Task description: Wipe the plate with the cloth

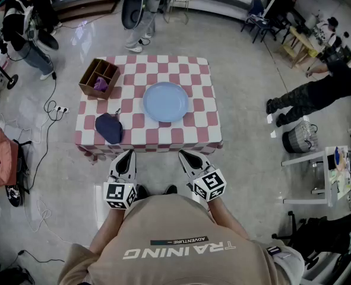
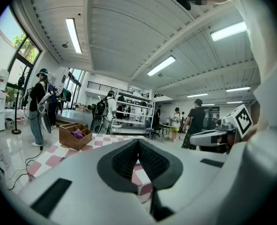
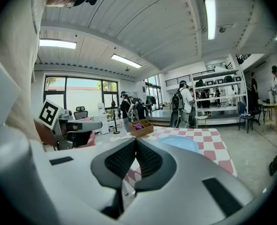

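The biggest thing before me is the low table with the pink-and-white checked covering. I stand at its 6 o'clock edge. Near its middle, a little toward 3 o'clock, lies the round pale blue plate. It looks flat, stiff and smooth. I cannot tell if it is ceramic or plastic, so I judge it as breakable, and I think it may slide on the covering when I rub it. One gripper should probably steady it at the rim on my side. At 10 o'clock from the plate, on the far left corner, stands the brown wooden box with compartments, with something purple in one of them; it is well apart from the plate. At about 8 o'clock from the plate, near the left front corner, lies the dark navy cloth, crumpled in a small heap and not touching the plate. It should be light, soft and limp, so I would pinch a raised fold on top of the heap, not the flat edge, and I expect it to hang down when lifted. My left gripper and my right gripper hover just outside the 6 o'clock edge. Each has its jaws pressed together with nothing between them. They must open before any grasp.
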A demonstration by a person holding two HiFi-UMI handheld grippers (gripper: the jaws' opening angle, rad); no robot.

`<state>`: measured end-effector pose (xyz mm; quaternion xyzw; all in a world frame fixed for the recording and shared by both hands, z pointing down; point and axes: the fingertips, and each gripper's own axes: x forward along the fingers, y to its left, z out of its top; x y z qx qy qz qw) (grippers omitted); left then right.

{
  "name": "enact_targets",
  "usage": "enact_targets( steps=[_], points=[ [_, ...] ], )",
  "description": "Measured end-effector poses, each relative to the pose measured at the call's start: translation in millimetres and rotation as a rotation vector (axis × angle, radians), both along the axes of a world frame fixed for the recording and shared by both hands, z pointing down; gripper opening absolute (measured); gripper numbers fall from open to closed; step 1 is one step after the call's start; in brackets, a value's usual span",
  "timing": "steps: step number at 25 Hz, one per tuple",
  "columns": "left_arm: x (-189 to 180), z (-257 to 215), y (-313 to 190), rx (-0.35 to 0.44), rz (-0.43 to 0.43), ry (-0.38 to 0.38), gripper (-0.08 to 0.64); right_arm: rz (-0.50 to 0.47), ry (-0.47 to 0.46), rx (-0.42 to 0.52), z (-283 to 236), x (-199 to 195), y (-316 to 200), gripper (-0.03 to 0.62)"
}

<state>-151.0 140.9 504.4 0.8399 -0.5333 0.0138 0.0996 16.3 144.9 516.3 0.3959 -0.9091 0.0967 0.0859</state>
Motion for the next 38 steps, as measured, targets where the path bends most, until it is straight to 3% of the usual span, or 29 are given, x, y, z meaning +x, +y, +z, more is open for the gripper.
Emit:
enact_targets(
  steps=[5, 17, 38],
  points=[
    [-9.6, 6.0, -8.7, -0.01, -0.032, 0.007, 0.011, 0.004, -0.01, 0.005, -1.7, 0.0, -8.6, 0.018],
    [-5.3, 11.3, -17.1, -0.031, 0.036, 0.013, 0.011, 0.032, 0.03, -0.029, 9.6, -7.2, -2.5, 0.018],
    [-5.3, 22.6, -69.1, -0.046, 0.268, 0.023, 0.011, 0.227, 0.041, -0.012, 6.8, -19.2, -33.8, 0.018]
  ],
)
